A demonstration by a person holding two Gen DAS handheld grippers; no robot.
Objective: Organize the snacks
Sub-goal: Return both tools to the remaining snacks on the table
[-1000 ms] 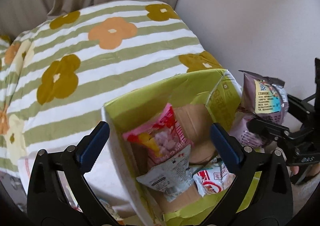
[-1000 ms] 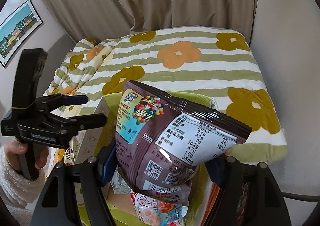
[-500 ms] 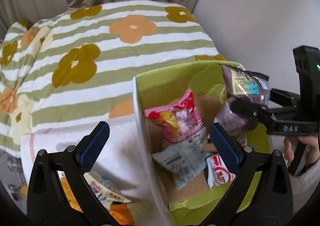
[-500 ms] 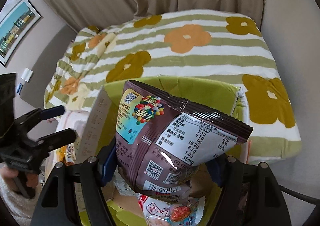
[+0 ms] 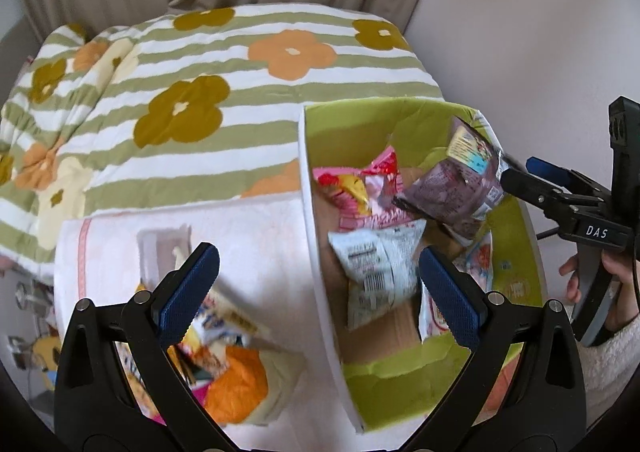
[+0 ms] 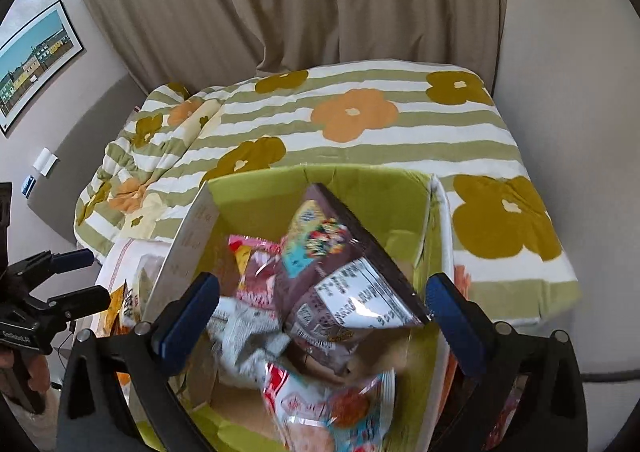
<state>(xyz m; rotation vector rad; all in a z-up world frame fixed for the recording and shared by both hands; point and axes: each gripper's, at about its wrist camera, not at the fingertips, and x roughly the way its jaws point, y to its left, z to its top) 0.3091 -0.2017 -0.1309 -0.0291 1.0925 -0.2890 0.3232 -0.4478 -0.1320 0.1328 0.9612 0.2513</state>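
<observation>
A green-lined cardboard box [image 5: 360,120] [image 6: 256,188] stands on the bed and holds several snack bags. A brown candy bag [image 6: 340,276] [image 5: 456,188] lies tilted in the box on a pink bag [image 5: 360,184]. My right gripper [image 6: 320,316] is open just above the box, with the brown bag free between and below its fingers. It also shows in the left wrist view [image 5: 532,176]. My left gripper [image 5: 316,292] is open and empty, straddling the box's left wall. A pile of loose snack bags [image 5: 216,344] lies left of the box.
A green-striped floral duvet [image 5: 192,92] covers the bed behind the box. A white towel [image 5: 160,220] lies under the loose snacks. A wall [image 5: 520,32] stands close on the right, curtains [image 6: 320,0] behind.
My right gripper has opened and the brown candy bag has dropped into the box. My left gripper has moved left, bringing the loose snack pile into view.
</observation>
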